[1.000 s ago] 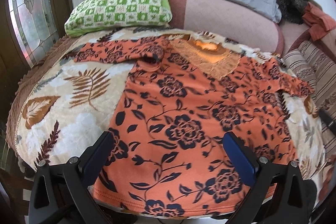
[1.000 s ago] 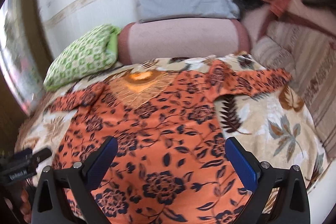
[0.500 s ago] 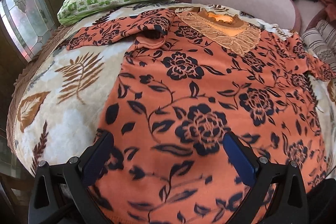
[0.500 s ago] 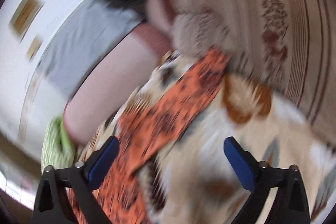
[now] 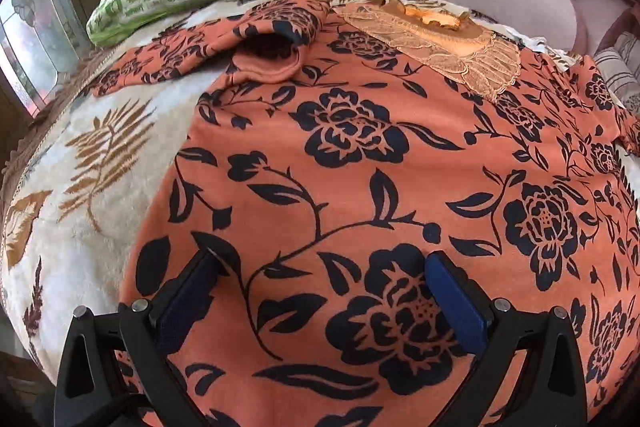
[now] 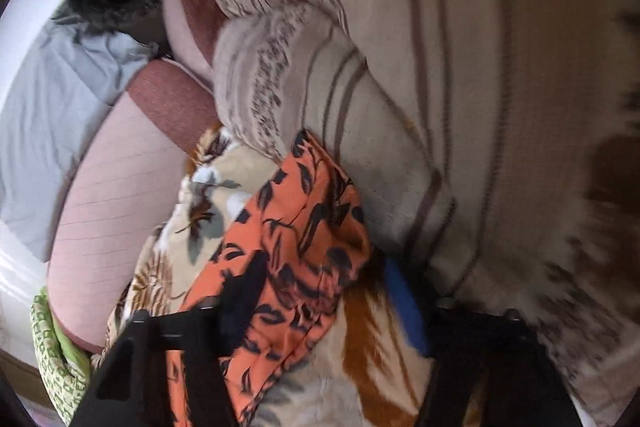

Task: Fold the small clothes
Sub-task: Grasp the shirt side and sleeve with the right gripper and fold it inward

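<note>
The left gripper (image 5: pixel 320 263) is hovering, jaws spread, over the orange floral top (image 5: pixel 360 167) lying flat on the blanket (image 5: pixel 80 187). The right gripper (image 6: pixel 316 291), also spread (blurred), is straddling the sleeve (image 6: pixel 296 227) at twelve o'clock, seen closely only in its view. Likely next: clamp the sleeve and fold inward.

Both wrist views look closely across one orange top (image 5: pixel 360 167).

Orange top's (image 5: pixel 360 187) hem cut off below; right-view sleeve (image 6: pixel 292 239) smeared, partly behind jaws.
</note>
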`<action>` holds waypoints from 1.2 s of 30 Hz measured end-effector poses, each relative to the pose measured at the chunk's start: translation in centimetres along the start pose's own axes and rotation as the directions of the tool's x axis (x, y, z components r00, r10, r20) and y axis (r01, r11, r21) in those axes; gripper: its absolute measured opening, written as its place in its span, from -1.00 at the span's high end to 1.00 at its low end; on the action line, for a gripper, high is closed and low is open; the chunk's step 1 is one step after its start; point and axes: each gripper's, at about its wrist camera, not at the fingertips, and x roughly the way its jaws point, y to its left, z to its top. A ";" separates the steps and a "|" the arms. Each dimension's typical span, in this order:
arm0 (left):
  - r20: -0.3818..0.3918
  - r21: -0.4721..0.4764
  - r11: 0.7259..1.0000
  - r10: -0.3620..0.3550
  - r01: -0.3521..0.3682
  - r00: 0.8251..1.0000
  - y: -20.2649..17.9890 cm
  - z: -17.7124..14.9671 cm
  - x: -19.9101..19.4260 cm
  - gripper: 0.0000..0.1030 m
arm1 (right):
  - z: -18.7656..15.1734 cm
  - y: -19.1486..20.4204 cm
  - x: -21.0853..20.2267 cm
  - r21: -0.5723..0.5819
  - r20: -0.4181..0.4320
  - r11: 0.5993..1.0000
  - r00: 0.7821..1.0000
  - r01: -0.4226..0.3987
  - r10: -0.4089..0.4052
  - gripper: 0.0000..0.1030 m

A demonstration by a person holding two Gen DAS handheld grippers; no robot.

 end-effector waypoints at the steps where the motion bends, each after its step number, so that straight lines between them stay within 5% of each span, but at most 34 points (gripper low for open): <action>1: 0.006 0.002 1.000 -0.002 0.002 1.000 0.0 0.0 0.0 -1.00 | 0.1 0.6 0.1 -0.019 0.003 1.000 1.000 0.011 -0.011 0.61; 5: 0.034 -0.013 1.000 -0.008 0.008 0.999 0.0 -0.5 0.2 -1.00 | -0.6 5.3 -3.3 -0.140 0.078 0.988 0.994 -0.070 0.081 0.83; 8: 0.038 0.003 1.000 -0.025 0.025 0.999 0.0 -0.6 0.1 -1.00 | -2.8 12.0 -8.1 -0.288 0.086 0.937 0.969 -0.199 0.233 0.83; 13: 0.043 -0.011 0.994 -0.111 0.111 0.993 1.7 -0.3 -1.6 -1.00 | -11.7 24.8 -17.4 -0.482 -0.024 0.750 0.863 -0.452 0.505 0.83; 18: 0.161 -0.067 0.986 -0.142 0.155 0.977 5.5 -1.3 -5.5 -1.00 | -24.3 35.7 -19.2 -0.517 -0.228 0.593 0.767 -0.617 0.599 0.83; 22: 0.189 -0.124 0.977 -0.151 0.176 0.970 8.6 -2.3 -6.9 -1.00 | -34.2 40.3 -14.3 -0.460 -0.375 0.586 0.744 -0.667 0.552 0.82; 25: 0.198 -0.160 0.971 -0.143 0.176 0.970 10.4 -2.5 -7.0 -1.00 | -41.3 42.4 -8.1 -0.460 -0.527 0.579 0.732 -0.673 0.432 0.75; 28: 0.178 -0.184 0.968 -0.136 0.168 0.975 11.5 -2.7 -6.7 -1.00 | -46.0 41.8 -3.0 -0.534 -0.590 0.600 0.771 -0.595 0.240 0.64; 30: 0.194 -0.200 0.964 -0.137 0.176 0.971 12.1 -2.7 -6.9 -1.00 | -45.7 40.2 -3.0 -0.485 -0.599 0.621 0.752 -0.615 0.275 0.51; 32: 0.198 -0.219 0.959 -0.139 0.182 0.970 12.5 -2.5 -6.9 -1.00 | -43.9 38.8 -4.2 -0.448 -0.589 0.624 0.736 -0.640 0.333 -0.66; 36: 0.198 -0.286 0.931 -0.174 0.227 0.965 14.1 -1.6 -6.4 -1.00 | -39.2 37.4 -4.3 -0.374 -0.547 0.659 0.729 -0.652 0.412 -0.76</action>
